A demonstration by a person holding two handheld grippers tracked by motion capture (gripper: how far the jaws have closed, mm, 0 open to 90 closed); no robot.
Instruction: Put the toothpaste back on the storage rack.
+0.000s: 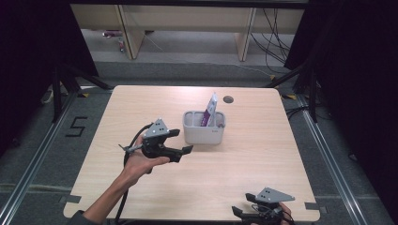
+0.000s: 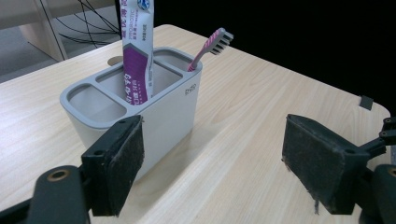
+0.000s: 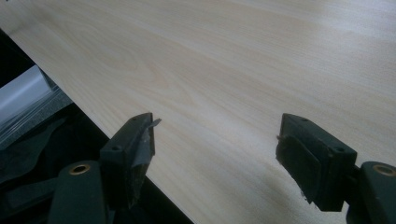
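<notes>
A grey holder (image 1: 204, 127) with several compartments stands a little beyond the middle of the wooden table (image 1: 263, 145). A purple and white toothpaste tube (image 1: 210, 111) stands upright in it. In the left gripper view the holder (image 2: 163, 112) is close ahead, with the tube (image 2: 136, 56) in a middle compartment and a pink toothbrush (image 2: 208, 49) leaning out of the end one. My left gripper (image 1: 183, 141) hovers just left of the holder, open and holding nothing (image 2: 215, 163). My right gripper (image 1: 241, 205) rests at the table's front edge, open and holding nothing (image 3: 217, 158).
A round cable hole (image 1: 228, 99) sits in the table behind the holder. Dark curtains flank the table, and cables lie on the floor beyond it. Under the right gripper, the table's edge (image 3: 84, 107) runs diagonally, with dark floor below.
</notes>
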